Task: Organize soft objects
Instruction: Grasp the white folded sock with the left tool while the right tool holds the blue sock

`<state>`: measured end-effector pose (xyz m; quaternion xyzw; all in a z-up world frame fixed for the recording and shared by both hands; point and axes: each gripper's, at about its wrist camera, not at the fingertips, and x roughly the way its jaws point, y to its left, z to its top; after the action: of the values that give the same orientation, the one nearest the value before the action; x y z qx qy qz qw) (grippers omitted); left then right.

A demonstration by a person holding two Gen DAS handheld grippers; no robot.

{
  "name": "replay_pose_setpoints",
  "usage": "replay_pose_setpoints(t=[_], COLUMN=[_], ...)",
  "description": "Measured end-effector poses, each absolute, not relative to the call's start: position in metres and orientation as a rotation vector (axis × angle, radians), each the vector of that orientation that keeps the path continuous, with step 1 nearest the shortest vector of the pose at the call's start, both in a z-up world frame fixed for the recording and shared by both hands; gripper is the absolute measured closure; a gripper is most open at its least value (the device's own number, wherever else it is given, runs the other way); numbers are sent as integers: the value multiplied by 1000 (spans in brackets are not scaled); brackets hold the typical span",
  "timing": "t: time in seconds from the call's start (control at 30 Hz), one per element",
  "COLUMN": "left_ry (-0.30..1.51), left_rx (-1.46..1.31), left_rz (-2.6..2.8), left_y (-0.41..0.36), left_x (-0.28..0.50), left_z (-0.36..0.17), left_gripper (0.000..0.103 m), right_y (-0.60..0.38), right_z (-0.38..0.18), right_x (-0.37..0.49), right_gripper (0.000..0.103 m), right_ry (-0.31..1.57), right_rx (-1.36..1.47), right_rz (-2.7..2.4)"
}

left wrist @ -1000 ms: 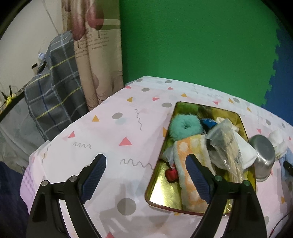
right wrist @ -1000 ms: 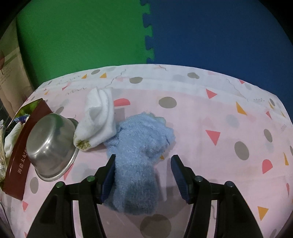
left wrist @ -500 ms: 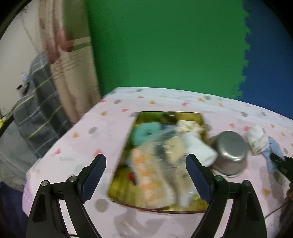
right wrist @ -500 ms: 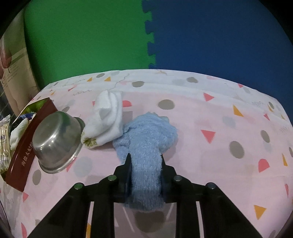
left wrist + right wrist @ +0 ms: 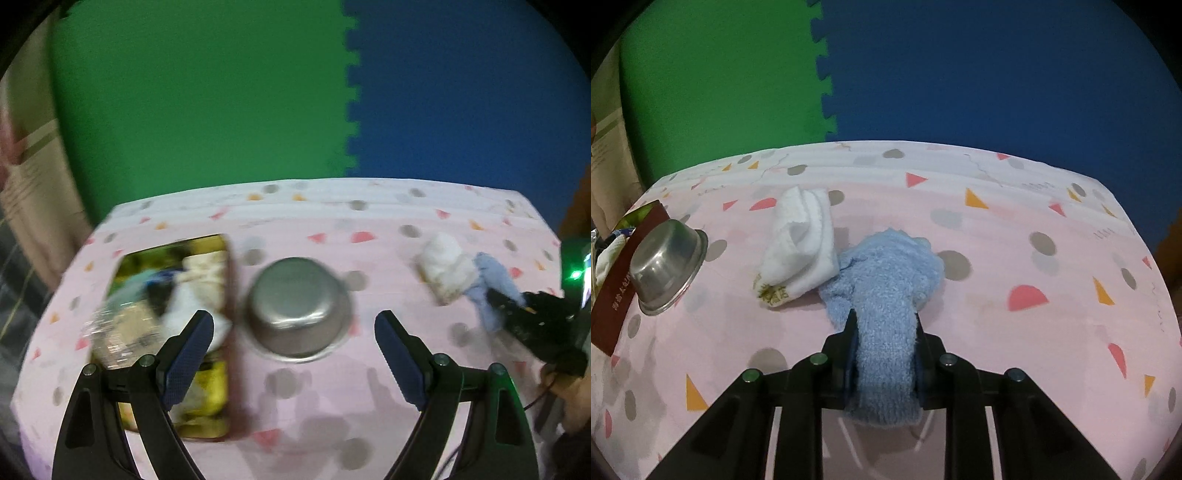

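Observation:
A fluffy light-blue sock lies on the pink patterned tablecloth, its near end pinched between my right gripper's pads, whose jaws are still closing. A folded white sock touches its left side. In the blurred left wrist view the blue sock and the white sock sit at the right, with the right gripper on the blue one. My left gripper is open and holds nothing, hovering over an upturned steel bowl. The gold tray at the left holds several soft things and a plastic bag.
The steel bowl leans against the tray's dark red side. Green and blue foam mats form the wall behind the table. A curtain hangs at the far left. A hand and a cable show at the right edge of the left wrist view.
My right gripper shut on the blue sock's near end and drew back a little. The left gripper swung right, from over the tray to over the bowl.

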<state>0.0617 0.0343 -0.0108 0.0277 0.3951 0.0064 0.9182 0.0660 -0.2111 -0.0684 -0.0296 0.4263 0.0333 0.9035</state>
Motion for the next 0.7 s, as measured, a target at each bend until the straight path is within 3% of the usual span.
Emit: replay_pose_setpoints(t=[0.7], left_ry=[883], left_rx=[136], left_rz=[-186], left_y=[-79], left_x=[103], left_z=[-39], left_gripper=[16], right_y=[-246], right_z=[-39], right_x=[25], right_gripper=[82], right_ry=[806], right_rx=[-115], right_rz=[55])
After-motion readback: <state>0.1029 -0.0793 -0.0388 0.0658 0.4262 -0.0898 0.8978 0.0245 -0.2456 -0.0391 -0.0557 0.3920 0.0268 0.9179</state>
